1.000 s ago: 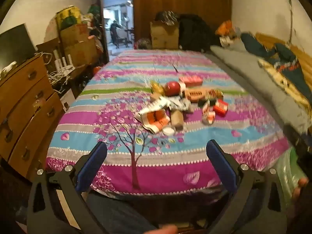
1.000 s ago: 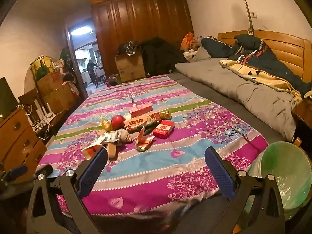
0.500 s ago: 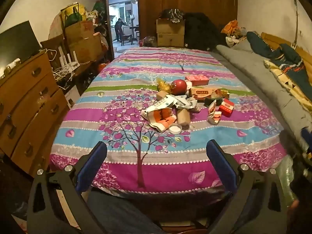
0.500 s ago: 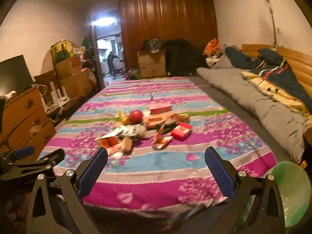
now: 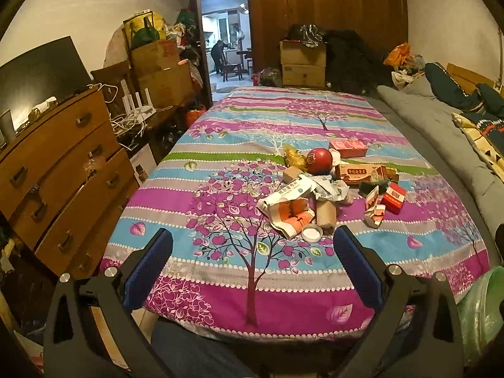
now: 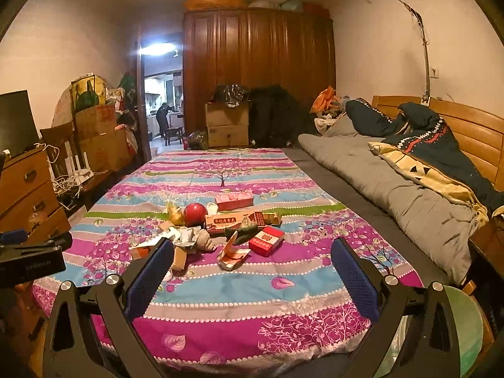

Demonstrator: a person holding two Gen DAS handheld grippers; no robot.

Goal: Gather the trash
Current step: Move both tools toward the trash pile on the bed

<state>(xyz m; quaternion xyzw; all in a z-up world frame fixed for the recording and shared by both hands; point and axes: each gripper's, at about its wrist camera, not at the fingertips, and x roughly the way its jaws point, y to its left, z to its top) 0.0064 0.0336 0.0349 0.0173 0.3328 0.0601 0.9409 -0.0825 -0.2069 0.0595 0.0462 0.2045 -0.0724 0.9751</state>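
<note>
Left claw (image 5: 250, 264) and right claw (image 6: 249, 271) both spread wide, empty, near the bed's (image 5: 220, 145) foot. Trash pile (image 5: 327, 189) mid-bed: red cigarette pack (image 6: 266, 240), Chinese-lettered medicine box (image 6: 234, 222), white wrapper (image 5: 288, 189) with unreadable Chinese print, red ball (image 5: 318, 161).

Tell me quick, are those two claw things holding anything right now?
Left gripper: open, holding nothing.
Right gripper: open, holding nothing.

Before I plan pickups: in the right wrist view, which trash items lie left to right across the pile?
Yellow wrapper → red ball → torn open carton → red cigarette pack.
</note>
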